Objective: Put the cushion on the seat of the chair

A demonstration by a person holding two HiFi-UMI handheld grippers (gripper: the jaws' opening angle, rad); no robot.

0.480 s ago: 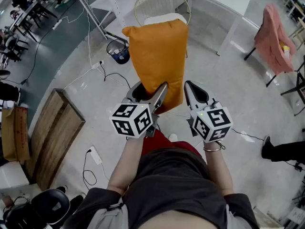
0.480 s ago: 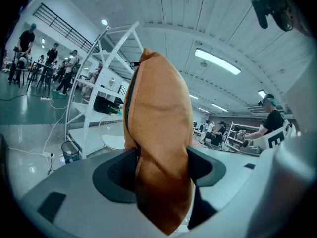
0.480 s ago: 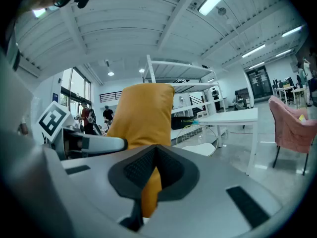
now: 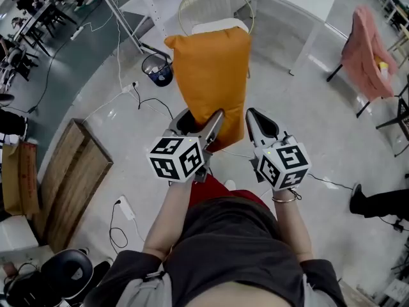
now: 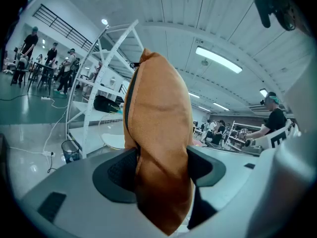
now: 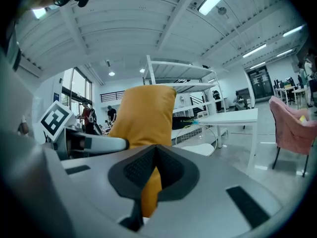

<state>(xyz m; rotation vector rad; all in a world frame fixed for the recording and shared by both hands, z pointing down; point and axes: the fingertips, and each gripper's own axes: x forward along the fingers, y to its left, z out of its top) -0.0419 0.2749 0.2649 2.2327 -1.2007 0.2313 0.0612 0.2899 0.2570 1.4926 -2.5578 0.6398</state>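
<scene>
In the gripper views only: left gripper [image 5: 161,163] tight around the orange cushion [image 5: 158,108], right gripper [image 6: 154,171] tight on its edge.

Head view: the cushion [image 4: 211,82] covers most of the chair [image 4: 220,25]; we see only a strip of white seat and the wire back's arc above it. The cushion's lower end is lost behind the left gripper [image 4: 199,120]. Right gripper [image 4: 257,117]: its jaws are together, yet we cannot tell whether they nip the cushion's edge or merely stand in front of it. At the right edge a dark leg and shoe [image 4: 377,203] are cut off by the frame. The people at far upper left [image 4: 29,2] are too small to make out.
</scene>
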